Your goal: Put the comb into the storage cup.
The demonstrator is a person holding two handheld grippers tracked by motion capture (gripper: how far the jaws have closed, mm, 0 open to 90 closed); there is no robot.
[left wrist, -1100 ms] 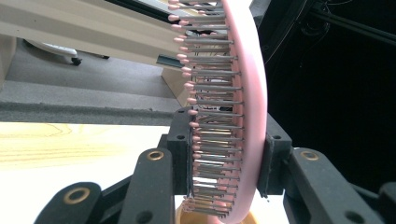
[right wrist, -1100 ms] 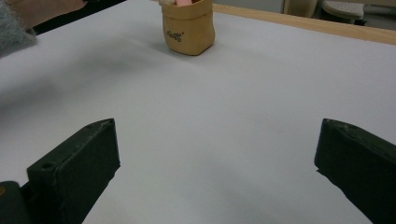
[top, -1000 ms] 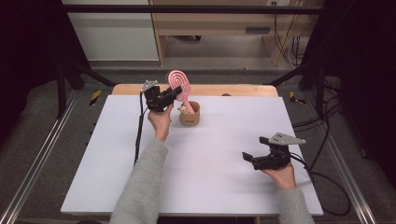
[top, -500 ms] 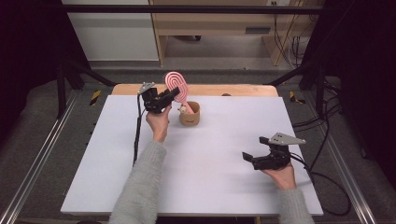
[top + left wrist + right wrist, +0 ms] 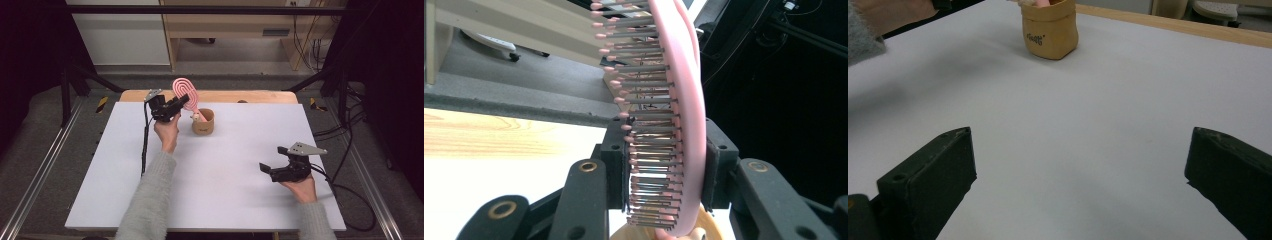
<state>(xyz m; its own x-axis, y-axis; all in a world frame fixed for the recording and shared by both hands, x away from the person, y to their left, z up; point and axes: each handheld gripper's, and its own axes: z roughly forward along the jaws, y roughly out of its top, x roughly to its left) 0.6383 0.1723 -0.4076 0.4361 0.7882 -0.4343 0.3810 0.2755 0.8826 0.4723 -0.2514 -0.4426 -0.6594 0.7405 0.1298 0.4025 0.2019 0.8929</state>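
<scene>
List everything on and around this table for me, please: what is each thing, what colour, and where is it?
hairbrush: one, pink, handle down in the cup, head clamped in the left gripper
cup: one, tan, far middle of the table
table: one, white top with a wooden far edge
shelf unit: one, pale wood, on the floor beyond the table
left gripper: one, black, shut on the hairbrush head
right gripper: one, black, jaws open, low over the table's near right
sleeves: two, grey, at the near edge
</scene>
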